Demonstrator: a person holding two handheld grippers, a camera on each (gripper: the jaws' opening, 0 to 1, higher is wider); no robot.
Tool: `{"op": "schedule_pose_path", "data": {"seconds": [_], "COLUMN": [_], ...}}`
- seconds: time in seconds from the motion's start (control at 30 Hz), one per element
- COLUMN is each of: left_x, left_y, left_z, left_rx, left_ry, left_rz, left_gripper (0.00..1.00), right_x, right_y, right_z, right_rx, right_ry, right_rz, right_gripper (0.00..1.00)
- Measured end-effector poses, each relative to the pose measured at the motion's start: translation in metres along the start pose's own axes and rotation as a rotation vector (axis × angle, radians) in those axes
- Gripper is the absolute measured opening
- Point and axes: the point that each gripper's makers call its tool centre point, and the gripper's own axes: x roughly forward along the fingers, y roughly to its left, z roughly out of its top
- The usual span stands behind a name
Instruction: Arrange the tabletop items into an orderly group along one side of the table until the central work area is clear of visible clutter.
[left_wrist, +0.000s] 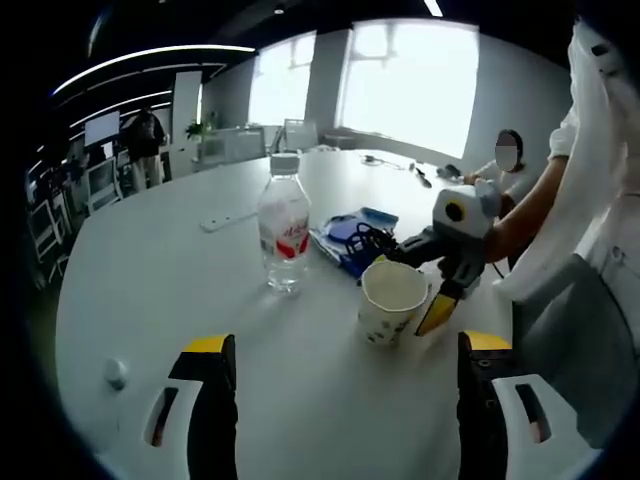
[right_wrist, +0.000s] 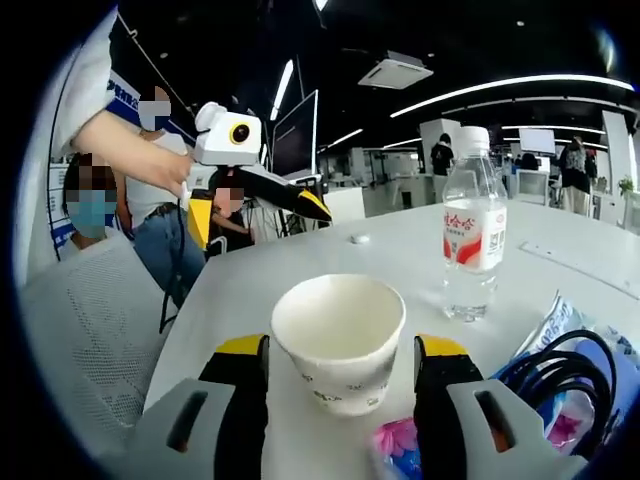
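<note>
In the right gripper view, the coil of black cable (right_wrist: 560, 375) and the blue plastic packet (right_wrist: 590, 400) beneath it run off the lower right of the frame. In the left gripper view, the small round white object (left_wrist: 116, 373) at lower left is too blurred to identify

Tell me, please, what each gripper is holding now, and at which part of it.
The right gripper has the paper cup between its open jaws, at the side wall, not clamped. The left gripper is open and holds nothing.
</note>
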Motion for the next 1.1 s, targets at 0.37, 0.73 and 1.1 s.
{"op": "schedule_pose_path", "data": {"seconds": [0.37,0.73,1.1], "left_x": [0.005,0.007,0.013], "left_y": [-0.005,-0.006,-0.012], "left_z": [-0.002,0.004,0.008], "left_rx": [-0.004,0.003,0.009], "left_ry": [0.006,0.005,-0.004], "left_rz": [-0.014,-0.025,-0.032], "left_gripper": [0.89,0.88,0.87], "right_x": [-0.02,-0.058,-0.109], "right_y": [-0.003,-0.013,-0.029], "right_z": [0.005,0.019,0.007], "right_rx": [-0.027,-0.032,-0.036], "right_ry": [0.007,-0.035,-0.007], "right_rz": [-0.008,-0.059,-0.147], "right_gripper": [0.57,0.56,0.59]}}
